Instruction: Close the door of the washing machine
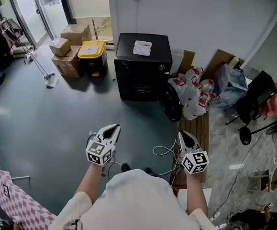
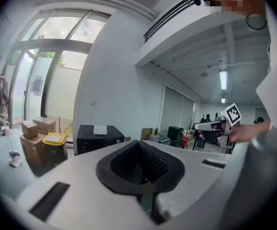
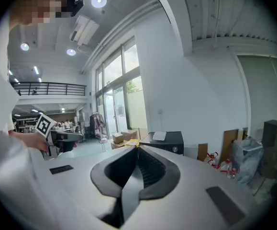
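The black washing machine (image 1: 143,66) stands against the white wall, with a white item (image 1: 142,48) on its top. Its round dark door (image 1: 171,102) hangs swung out at its right front corner. Both grippers are held level well in front of it, near the person's body. My left gripper (image 1: 113,127) is shut with nothing in it, and my right gripper (image 1: 182,134) is shut and empty too. In the left gripper view the shut tips (image 2: 138,143) point just right of the machine (image 2: 99,137). In the right gripper view the tips (image 3: 138,146) point at the machine (image 3: 163,142).
Cardboard boxes (image 1: 69,47) and a yellow-lidded bin (image 1: 92,54) sit left of the machine. Red-and-white bags (image 1: 193,92) are piled on its right, above a wooden pallet (image 1: 195,128). A white cable (image 1: 164,151) lies on the floor. A black chair (image 1: 253,99) stands far right.
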Demonstrator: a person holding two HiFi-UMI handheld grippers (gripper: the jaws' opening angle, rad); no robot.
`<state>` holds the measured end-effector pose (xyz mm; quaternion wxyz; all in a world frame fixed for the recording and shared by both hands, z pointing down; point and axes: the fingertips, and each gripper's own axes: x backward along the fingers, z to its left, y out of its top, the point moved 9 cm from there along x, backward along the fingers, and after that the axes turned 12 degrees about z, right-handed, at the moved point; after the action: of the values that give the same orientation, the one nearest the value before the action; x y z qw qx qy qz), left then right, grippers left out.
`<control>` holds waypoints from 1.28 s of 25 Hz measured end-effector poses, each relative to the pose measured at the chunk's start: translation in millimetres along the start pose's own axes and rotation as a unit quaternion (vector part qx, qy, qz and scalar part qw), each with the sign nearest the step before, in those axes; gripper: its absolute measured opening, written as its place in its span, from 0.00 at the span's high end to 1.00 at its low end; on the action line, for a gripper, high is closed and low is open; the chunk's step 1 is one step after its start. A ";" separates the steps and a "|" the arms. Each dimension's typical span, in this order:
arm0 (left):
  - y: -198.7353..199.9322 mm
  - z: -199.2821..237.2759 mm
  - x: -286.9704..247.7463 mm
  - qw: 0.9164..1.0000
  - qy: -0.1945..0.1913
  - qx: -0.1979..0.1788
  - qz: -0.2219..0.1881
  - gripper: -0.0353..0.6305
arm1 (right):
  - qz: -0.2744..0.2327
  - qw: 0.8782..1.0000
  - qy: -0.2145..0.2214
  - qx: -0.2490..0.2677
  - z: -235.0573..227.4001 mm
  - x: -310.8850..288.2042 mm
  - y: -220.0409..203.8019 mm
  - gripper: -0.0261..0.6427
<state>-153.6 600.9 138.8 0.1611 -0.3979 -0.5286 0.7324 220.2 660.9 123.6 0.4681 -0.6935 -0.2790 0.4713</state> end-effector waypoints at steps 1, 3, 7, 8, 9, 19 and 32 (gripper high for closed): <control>1.9 0.0 -0.9 1.000 -0.001 -0.001 0.000 0.93 | 0.000 1.000 0.001 0.001 -0.5 -0.8 2.1 0.90; 4.3 -0.6 -2.6 1.000 -0.002 -0.002 -0.001 0.93 | -0.001 1.000 0.002 0.004 -1.0 -2.0 5.1 0.90; 3.1 -4.9 -4.5 1.000 -0.004 -0.004 0.001 0.93 | -0.003 1.000 0.004 0.008 -0.7 -1.5 4.6 0.90; 2.6 -5.6 -4.8 1.000 -0.005 -0.004 0.001 0.93 | -0.003 1.000 0.004 0.009 -0.4 -1.6 4.3 0.90; 2.3 -5.6 -5.3 1.000 -0.006 -0.005 0.002 0.93 | -0.004 1.000 0.004 0.009 0.1 -2.1 4.4 0.90; 3.5 0.4 -6.3 1.000 -0.011 -0.002 0.010 0.93 | -0.005 1.000 -0.006 0.006 3.7 -6.5 5.9 0.90; -5.9 21.1 -11.4 0.999 -0.031 -0.002 0.021 0.93 | 0.008 0.999 -0.031 0.000 18.6 -21.3 1.1 0.80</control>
<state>-163.3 582.0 151.4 0.1288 -0.3863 -0.5266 0.7462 194.5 650.1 128.8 0.4557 -0.6807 -0.2874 0.4964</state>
